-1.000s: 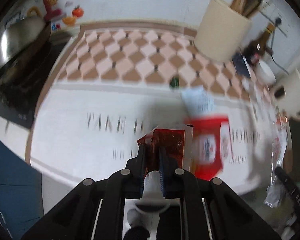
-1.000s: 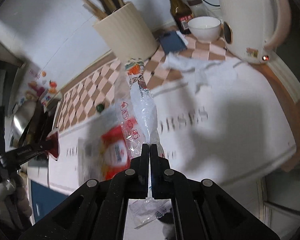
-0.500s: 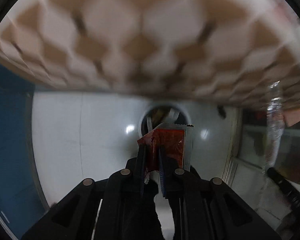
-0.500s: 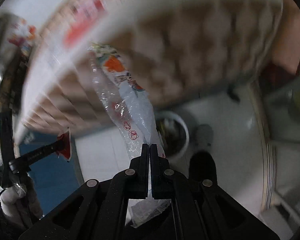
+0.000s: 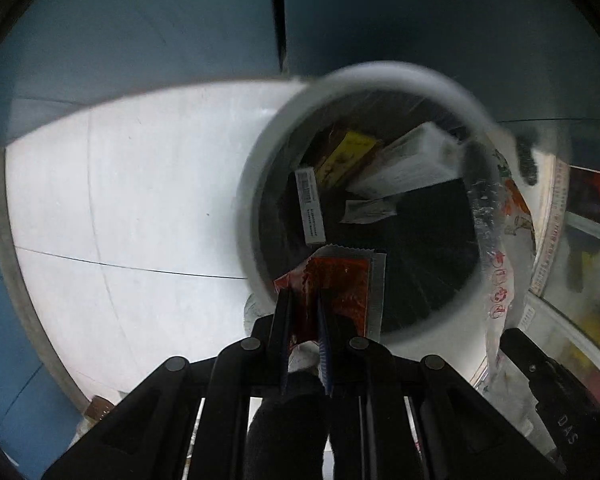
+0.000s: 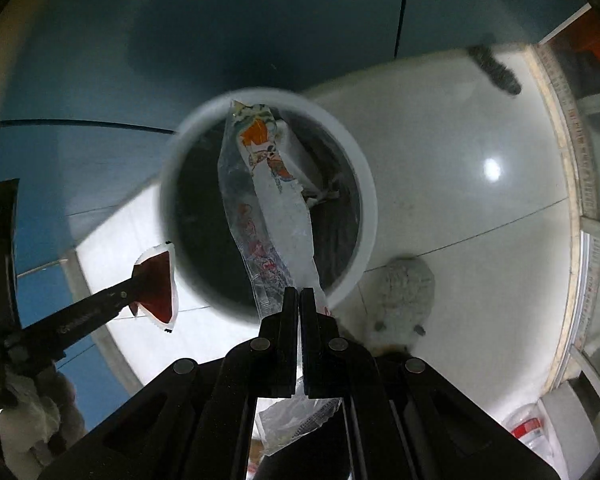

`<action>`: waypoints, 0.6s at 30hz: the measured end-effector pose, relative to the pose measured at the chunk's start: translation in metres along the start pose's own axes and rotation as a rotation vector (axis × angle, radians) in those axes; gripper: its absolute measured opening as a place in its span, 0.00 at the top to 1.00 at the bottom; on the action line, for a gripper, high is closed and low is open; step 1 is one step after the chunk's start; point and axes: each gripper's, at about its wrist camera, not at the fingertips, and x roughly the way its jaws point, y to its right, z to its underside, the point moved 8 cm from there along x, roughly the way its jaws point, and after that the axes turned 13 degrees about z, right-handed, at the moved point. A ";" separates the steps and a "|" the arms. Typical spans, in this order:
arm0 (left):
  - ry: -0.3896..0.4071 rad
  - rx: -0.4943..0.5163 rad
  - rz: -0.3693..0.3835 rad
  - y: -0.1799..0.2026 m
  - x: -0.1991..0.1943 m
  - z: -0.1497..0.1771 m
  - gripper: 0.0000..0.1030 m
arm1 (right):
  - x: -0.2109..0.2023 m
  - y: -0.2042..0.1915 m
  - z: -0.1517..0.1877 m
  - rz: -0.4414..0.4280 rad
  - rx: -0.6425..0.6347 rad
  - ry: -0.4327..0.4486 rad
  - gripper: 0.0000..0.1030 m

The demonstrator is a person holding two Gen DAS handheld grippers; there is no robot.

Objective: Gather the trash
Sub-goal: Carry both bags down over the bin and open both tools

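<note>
My left gripper (image 5: pixel 303 300) is shut on a red sauce packet (image 5: pixel 336 284) and holds it over the near rim of a white round trash bin (image 5: pixel 260 160) with a black liner. My right gripper (image 6: pixel 299 294) is shut on a long clear plastic wrapper (image 6: pixel 268 200) with orange print, which hangs over the same bin (image 6: pixel 364 184). The wrapper also shows at the right in the left wrist view (image 5: pixel 500 240). The left gripper with the red packet (image 6: pixel 158 280) shows at the left in the right wrist view. Boxes and papers (image 5: pixel 404 164) lie inside the bin.
The bin stands on a white tiled floor (image 5: pixel 120 200) against blue cabinet doors (image 5: pixel 160 20). A grey slipper (image 6: pixel 404 292) is right of the bin. A dark slipper (image 6: pixel 496 68) lies farther back. A glass-fronted unit (image 5: pixel 580 260) is at the right.
Both grippers swung down from the countertop to the floor and now hang over the trash bin. Each still holds its piece of trash.
</note>
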 end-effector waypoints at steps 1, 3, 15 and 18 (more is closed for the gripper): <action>-0.003 -0.006 0.002 -0.003 0.008 -0.002 0.91 | 0.014 -0.001 -0.002 0.008 0.001 -0.006 0.99; -0.006 -0.019 0.007 -0.008 0.021 -0.006 0.91 | 0.038 0.002 -0.006 0.022 0.007 -0.019 0.99; 0.039 0.026 0.026 0.004 0.011 -0.010 0.46 | 0.067 0.001 -0.011 0.006 -0.013 -0.086 0.96; 0.092 0.021 0.025 0.003 -0.006 -0.010 0.10 | 0.066 0.001 -0.012 0.008 -0.029 -0.086 0.72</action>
